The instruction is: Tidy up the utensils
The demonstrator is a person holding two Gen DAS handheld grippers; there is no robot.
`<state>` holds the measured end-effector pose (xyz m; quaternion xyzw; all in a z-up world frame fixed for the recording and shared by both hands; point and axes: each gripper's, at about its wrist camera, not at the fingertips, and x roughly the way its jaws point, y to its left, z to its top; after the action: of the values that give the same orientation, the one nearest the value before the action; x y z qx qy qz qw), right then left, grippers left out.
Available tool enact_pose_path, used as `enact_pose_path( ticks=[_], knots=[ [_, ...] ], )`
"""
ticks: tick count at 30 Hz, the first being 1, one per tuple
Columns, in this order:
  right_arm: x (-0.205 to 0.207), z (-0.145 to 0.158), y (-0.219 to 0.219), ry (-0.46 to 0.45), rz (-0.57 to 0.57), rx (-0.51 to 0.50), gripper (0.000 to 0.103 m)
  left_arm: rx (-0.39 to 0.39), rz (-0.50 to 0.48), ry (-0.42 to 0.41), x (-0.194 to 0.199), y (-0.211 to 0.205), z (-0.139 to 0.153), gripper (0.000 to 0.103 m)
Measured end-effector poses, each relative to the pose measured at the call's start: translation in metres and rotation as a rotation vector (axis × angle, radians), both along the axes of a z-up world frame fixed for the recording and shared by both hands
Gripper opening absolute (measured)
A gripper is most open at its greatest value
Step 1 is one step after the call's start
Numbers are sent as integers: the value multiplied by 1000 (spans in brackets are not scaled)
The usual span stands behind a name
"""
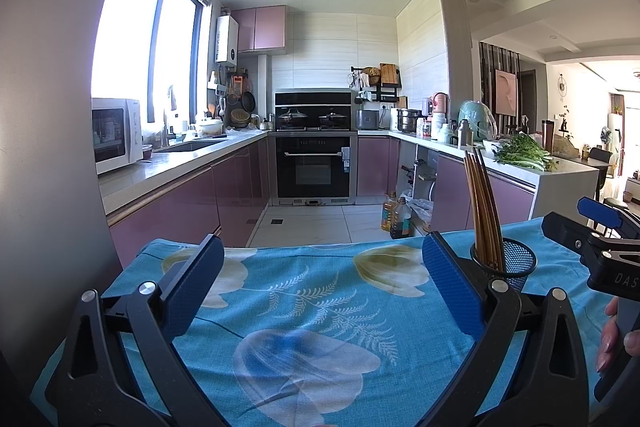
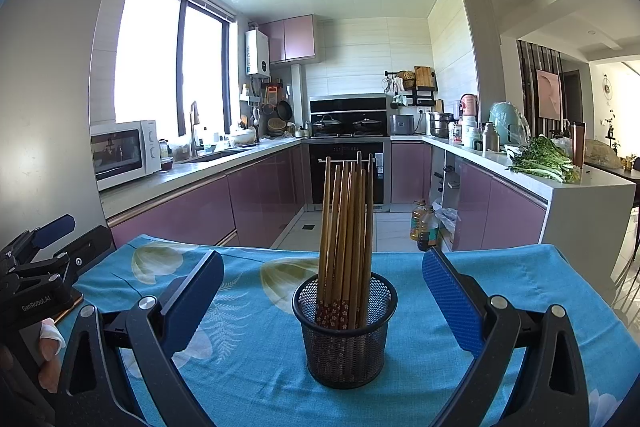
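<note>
Left wrist view: the left gripper (image 1: 324,275) hangs over a table under a blue floral tablecloth (image 1: 304,311), its jaws spread wide with nothing between them. A black mesh holder (image 1: 508,263) stands just beyond the right-hand finger, with brown chopsticks (image 1: 482,203) upright in it, leaning slightly. The right gripper (image 1: 596,227) enters at the right edge; whether it is open cannot be told from here.

Right wrist view: the right gripper (image 2: 324,275) is likewise spread wide and holds nothing. The mesh holder (image 2: 345,331) sits centred between its fingers, touching neither, and the chopsticks (image 2: 347,227) stand bundled inside, patterned ends down. The left gripper (image 2: 48,247) shows at the left edge.
</note>
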<state>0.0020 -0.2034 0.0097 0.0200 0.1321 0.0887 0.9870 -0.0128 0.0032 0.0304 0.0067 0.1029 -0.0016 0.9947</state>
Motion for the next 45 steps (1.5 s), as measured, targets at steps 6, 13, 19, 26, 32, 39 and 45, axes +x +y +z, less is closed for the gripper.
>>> enact_pose_path(
  ticks=[6,13,19,26,32,39,45],
  knots=[
    [-1,-1,0,1,1,2,96,-1,2,0,0,0,0,98],
    [-1,-1,0,2,0,3,96,0,2,0,0,0,0,98],
    [-1,-2,0,3,-3,3,96,0,1,-1,0,0,0,98],
    [-2,-2,1,5,-5,5,96,0,2,1,-1,0,-1,98],
    [-2,-2,1,5,-5,4,96,0,3,2,-1,0,0,98],
    [-2,-3,0,5,-5,4,96,0,3,1,-1,0,0,98],
    [-2,-3,1,7,-5,8,96,-1,4,1,0,0,0,98]
  ],
)
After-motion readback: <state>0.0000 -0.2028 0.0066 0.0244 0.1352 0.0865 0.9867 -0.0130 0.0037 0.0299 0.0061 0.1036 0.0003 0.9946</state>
